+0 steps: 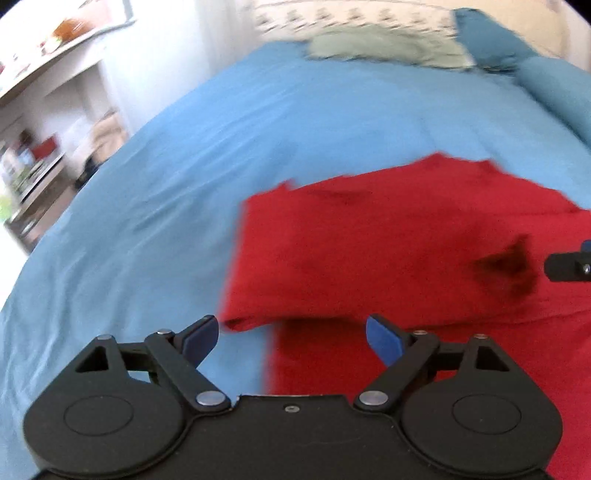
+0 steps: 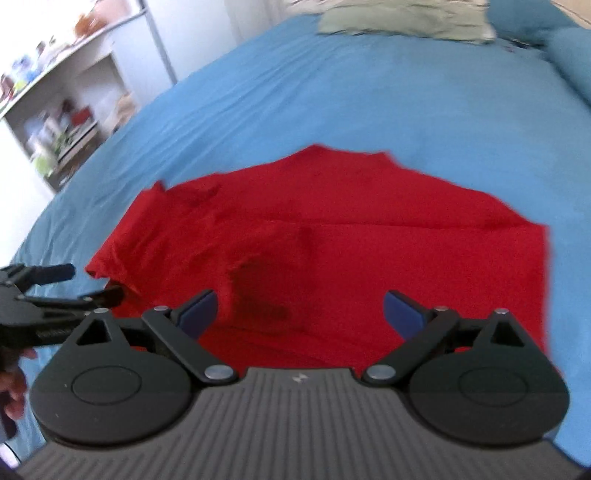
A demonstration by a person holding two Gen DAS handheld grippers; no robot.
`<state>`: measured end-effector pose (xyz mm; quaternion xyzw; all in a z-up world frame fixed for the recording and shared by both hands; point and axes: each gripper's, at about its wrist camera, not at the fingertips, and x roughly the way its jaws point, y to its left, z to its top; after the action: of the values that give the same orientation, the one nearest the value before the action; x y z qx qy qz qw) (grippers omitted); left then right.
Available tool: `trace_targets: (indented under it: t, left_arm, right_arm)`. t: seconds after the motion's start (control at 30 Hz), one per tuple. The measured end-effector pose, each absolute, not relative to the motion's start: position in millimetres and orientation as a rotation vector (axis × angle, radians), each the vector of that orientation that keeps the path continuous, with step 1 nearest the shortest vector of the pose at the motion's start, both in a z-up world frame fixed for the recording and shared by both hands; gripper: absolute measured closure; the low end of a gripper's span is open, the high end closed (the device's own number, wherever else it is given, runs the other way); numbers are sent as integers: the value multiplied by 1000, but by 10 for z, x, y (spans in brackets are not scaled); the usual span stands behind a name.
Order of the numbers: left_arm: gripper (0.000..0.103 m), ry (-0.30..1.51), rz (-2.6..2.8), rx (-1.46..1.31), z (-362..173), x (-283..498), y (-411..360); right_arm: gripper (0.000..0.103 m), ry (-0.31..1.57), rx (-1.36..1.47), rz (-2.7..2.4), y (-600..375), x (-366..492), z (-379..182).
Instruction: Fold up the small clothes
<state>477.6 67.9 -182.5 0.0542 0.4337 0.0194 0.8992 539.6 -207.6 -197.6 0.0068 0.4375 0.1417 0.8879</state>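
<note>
Both sets of jaws stand wide apart and hold nothing. The left gripper hovers over the near left edge of the red cotton garment, its blue-padded fingers either side of the near corner of a folded-over flap. The right gripper hangs above the garment's near middle, over a dark shaded crease.

That garment lies spread on the blue bedsheet, partly folded: one side panel is already turned inward, and the right edge runs straight toward the near side. A pale green pillow sits well apart at the far end, and white shelves stand far left.

The step in hand looks like taking hold for the next fold. To do it well, each gripper should come down on a near corner so both layers of the cloth are pinched together, then lift evenly and carry the near edge far, keeping it taut between the two grips so no wrinkle is trapped. Motion blur hides finer seams.
</note>
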Motion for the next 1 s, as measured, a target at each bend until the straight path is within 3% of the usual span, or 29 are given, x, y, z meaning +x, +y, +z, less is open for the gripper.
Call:
trace_targets:
  t: [0.03,0.07,0.1,0.17,0.2,0.33,0.5,0.63,0.97,1.0]
  left_arm:
    - [13,906,54,105,-1856,4789,782]
    - [13,910,63,104,-1881,4776,852]
    - [13,914,73,105,-1905,4776,908]
    - [13,917,80,101,-1920,4777,984]
    - [13,918,79,91,-1918,4787,987]
    - [13,921,51,68,-1908,4805,952]
    - [13,931,24,54,-1978,4836,946]
    - [13,939,13,54,-2022,4843,934]
    - [13,943,-7,108,-2092,4833,901]
    - [13,944,-7,106,-2097,4835,893]
  right_arm:
    - [2,920,-14,297,-1974,5454,-2043]
    - [12,938,-45,296,-1873,5524,-2118]
    - [28,958,-72,297,-1770,5575,-2183]
    - [46,972,-110,251,-1704,5683,-2255]
    - [49,972,-102,208,-1752,5712,-2262]
    - [48,982,80,92,-2174,5797,-2161]
    - [36,1020,288,128,-2643,5676,-2231]
    - [34,1008,380,160,-2693,5569,-2266]
    - [36,1051,315,29,-2439,5592,-2309]
    - [43,1049,276,27,-2391,5576,-2313]
